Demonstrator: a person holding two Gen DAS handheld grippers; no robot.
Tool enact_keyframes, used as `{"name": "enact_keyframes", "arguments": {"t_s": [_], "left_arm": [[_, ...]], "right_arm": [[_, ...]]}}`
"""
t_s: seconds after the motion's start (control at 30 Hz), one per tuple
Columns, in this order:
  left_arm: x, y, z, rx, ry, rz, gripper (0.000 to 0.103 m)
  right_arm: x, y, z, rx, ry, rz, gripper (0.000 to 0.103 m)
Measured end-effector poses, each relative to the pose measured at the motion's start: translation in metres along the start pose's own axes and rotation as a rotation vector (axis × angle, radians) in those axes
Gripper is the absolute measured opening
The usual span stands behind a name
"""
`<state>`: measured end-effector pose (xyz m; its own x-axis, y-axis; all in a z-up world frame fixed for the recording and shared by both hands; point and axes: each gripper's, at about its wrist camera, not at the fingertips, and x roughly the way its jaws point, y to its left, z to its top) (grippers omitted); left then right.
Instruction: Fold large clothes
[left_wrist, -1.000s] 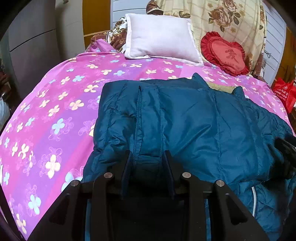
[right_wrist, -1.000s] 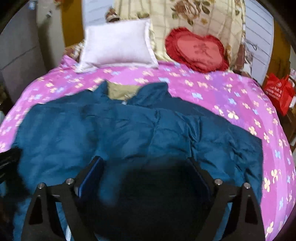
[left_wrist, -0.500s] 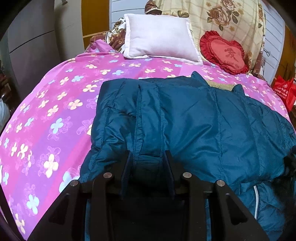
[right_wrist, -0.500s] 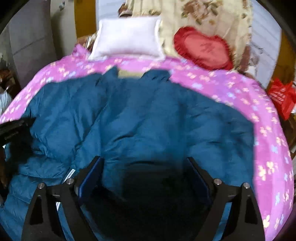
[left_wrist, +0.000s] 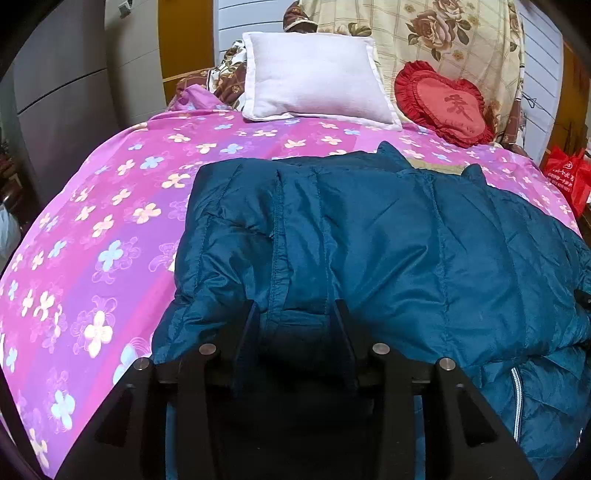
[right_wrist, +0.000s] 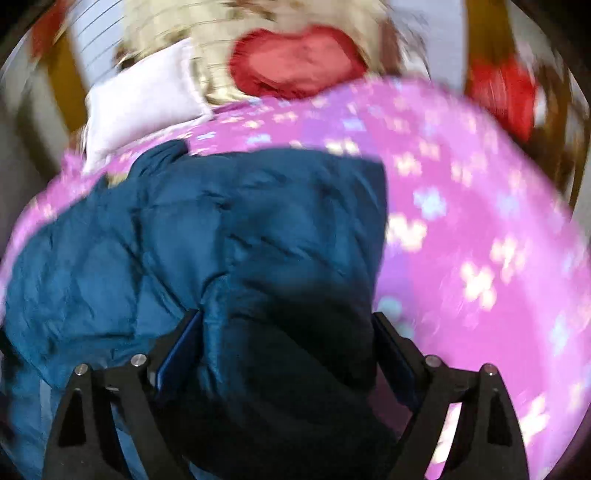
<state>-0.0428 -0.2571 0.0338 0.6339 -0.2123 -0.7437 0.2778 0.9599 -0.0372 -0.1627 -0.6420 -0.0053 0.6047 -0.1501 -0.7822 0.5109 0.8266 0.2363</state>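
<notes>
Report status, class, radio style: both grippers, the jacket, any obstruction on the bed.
Left gripper jaws just opening, folded sleeve between them. Right gripper wide open over the blue jacket. Jacket part folded on pink bedspread. White pillow and heart cushion lie clear.

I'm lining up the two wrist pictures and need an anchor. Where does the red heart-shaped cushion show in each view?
Left wrist view: the red heart-shaped cushion sits upper right, at the head of the bed, right of the white pillow.
Right wrist view: the cushion is at top centre, blurred, again right of the pillow.
Shared landmark: the blue jacket spread on the pink flowered bedsheet.
</notes>
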Motion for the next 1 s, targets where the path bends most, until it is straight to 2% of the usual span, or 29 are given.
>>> {"name": "enact_keyframes", "arguments": {"t_s": [0.07, 0.17, 0.3, 0.37, 0.43, 0.47, 0.53, 0.6, 0.7, 0.83, 0.93, 1.0], "left_arm": [[0.001, 0.001, 0.001, -0.005, 0.002, -0.004, 0.022], [0.002, 0.002, 0.000, -0.011, 0.001, -0.008, 0.022], [0.002, 0.002, 0.000, -0.010, 0.001, -0.008, 0.022], [0.002, 0.003, -0.001, -0.012, 0.002, -0.011, 0.022], [0.001, 0.003, 0.000, -0.014, 0.003, -0.013, 0.022], [0.002, 0.004, 0.000, -0.015, 0.003, -0.016, 0.022], [0.001, 0.003, 0.000, -0.014, 0.003, -0.019, 0.022], [-0.001, 0.003, 0.000, -0.008, 0.000, -0.017, 0.022], [-0.006, 0.002, -0.001, 0.001, -0.008, 0.002, 0.022], [-0.022, 0.001, -0.004, 0.017, -0.030, 0.021, 0.022], [-0.039, 0.001, -0.007, 0.044, -0.061, 0.039, 0.022], [-0.052, 0.006, -0.012, 0.036, -0.075, 0.038, 0.022]], "right_arm": [[-0.013, -0.001, -0.003, 0.010, -0.037, -0.013, 0.090], [-0.039, 0.012, -0.010, -0.070, -0.130, -0.055, 0.090], [-0.068, 0.033, -0.016, -0.120, -0.227, -0.041, 0.090], [-0.063, 0.049, -0.013, -0.167, -0.203, -0.036, 0.084], [-0.048, 0.063, -0.015, -0.238, -0.147, -0.068, 0.066], [-0.038, 0.067, -0.018, -0.265, -0.127, -0.089, 0.066], [-0.018, 0.065, -0.022, -0.273, -0.096, -0.133, 0.066], [-0.010, 0.056, -0.017, -0.214, -0.083, -0.109, 0.068], [-0.011, 0.057, -0.015, -0.195, -0.071, -0.108, 0.069], [-0.045, 0.057, -0.029, -0.149, -0.102, -0.054, 0.071], [-0.067, 0.055, -0.043, -0.135, -0.114, -0.026, 0.083], [-0.078, 0.054, -0.054, -0.141, -0.095, -0.002, 0.085]]}}
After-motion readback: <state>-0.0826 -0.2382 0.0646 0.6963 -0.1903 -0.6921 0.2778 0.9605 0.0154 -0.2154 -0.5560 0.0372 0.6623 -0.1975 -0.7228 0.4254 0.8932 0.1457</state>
